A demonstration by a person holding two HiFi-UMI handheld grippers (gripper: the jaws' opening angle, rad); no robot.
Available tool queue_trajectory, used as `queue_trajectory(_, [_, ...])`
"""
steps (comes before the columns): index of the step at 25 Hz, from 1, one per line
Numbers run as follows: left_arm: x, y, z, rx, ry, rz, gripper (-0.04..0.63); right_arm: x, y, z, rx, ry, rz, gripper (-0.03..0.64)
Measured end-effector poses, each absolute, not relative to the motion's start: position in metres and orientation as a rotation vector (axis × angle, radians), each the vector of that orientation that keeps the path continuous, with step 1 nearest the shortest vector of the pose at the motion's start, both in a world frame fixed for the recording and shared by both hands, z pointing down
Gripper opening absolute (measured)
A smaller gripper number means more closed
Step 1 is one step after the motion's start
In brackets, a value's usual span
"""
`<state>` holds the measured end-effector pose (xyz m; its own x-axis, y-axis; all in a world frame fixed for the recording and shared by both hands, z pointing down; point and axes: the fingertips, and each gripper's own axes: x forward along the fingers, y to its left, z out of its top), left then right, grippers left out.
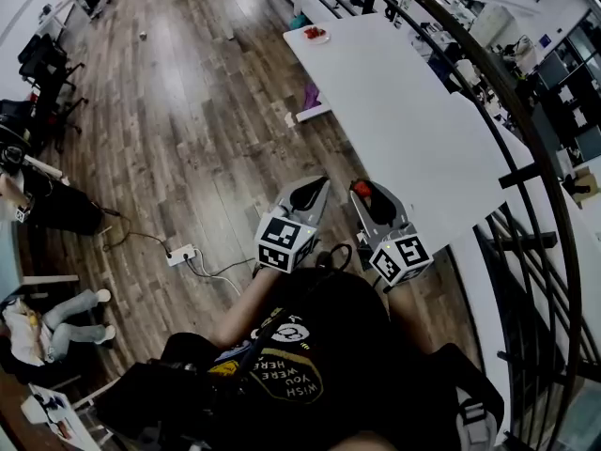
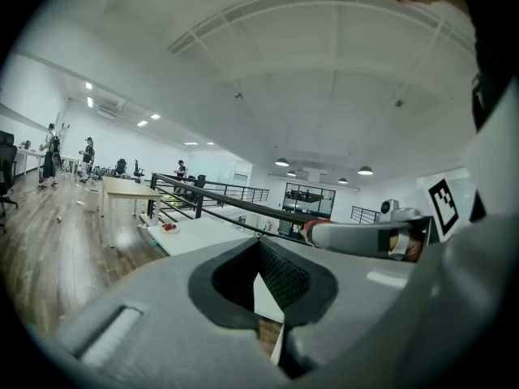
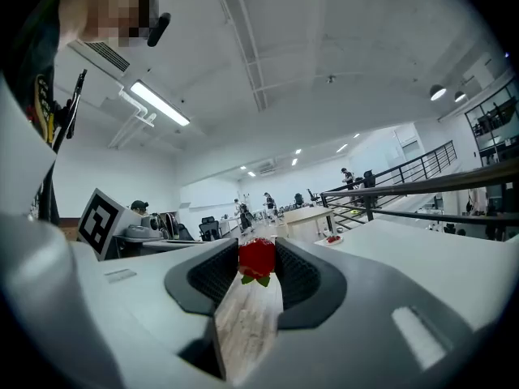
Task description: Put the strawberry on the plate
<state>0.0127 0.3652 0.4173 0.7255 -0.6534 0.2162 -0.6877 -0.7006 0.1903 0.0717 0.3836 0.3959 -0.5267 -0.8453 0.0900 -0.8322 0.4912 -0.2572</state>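
A red strawberry with green leaves sits pinched between the tips of my right gripper, which is shut on it. The head view shows that strawberry at the right gripper's front, held over the near edge of a long white table. A small white plate with red fruit on it stands at the table's far end, also visible in the left gripper view as the plate and in the right gripper view as the plate. My left gripper is beside the right one, its jaws together and empty.
A black railing runs along the table's right side. Left of the table lies wooden floor with a power strip and cables. Chairs stand at the far left. People stand far off in the room.
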Motion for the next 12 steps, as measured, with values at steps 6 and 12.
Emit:
queue_trajectory(6, [0.030,0.369,0.417,2.666,-1.059,0.195,0.000,0.088,0.386,0.397,-1.503,2.656,-0.436,0.147])
queue_trajectory(12, [0.053,0.374,0.423,2.663,-1.062,0.214,0.000,0.109,0.388,0.403,-1.482,2.665,-0.449,0.147])
